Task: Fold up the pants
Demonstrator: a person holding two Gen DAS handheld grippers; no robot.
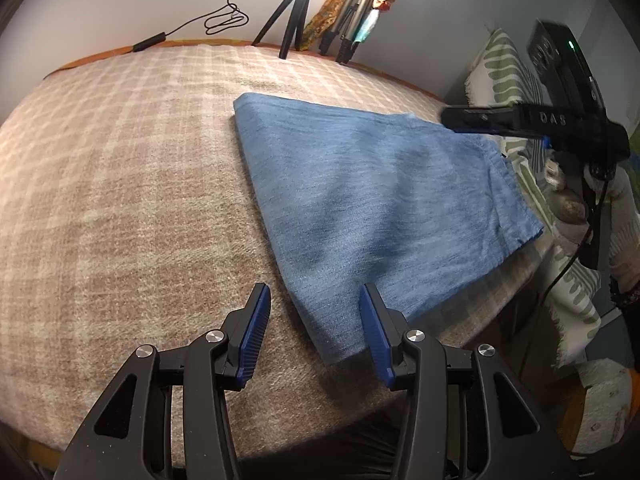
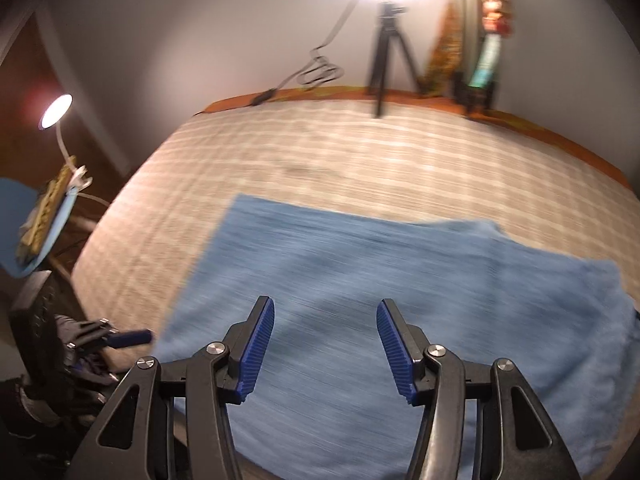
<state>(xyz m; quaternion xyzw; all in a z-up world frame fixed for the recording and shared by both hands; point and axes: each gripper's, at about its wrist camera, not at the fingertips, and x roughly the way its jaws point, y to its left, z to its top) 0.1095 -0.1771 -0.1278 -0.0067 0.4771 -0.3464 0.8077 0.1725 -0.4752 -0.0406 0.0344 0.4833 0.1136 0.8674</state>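
The blue pants (image 1: 380, 200) lie folded flat into a broad wedge on the bed's beige checked blanket (image 1: 120, 180). My left gripper (image 1: 314, 296) hovers open over the near narrow corner of the fabric, its blue pads apart and gripping nothing. In the left wrist view the right gripper (image 1: 480, 118) shows as a dark shape above the far right edge of the pants. The right wrist view is motion-blurred: my right gripper (image 2: 325, 304) stands open above the middle of the pants (image 2: 400, 272), nothing between its pads. The left gripper (image 2: 132, 336) appears at the pants' left corner.
A black tripod (image 1: 296, 12), a looped cable (image 1: 224, 20) and a folded stand (image 1: 356, 16) line the far edge of the bed. A green-leaf pillow (image 1: 504, 68) lies at the right. A small desk lamp (image 2: 56, 110) and a blue chair (image 2: 16, 216) stand left of the bed.
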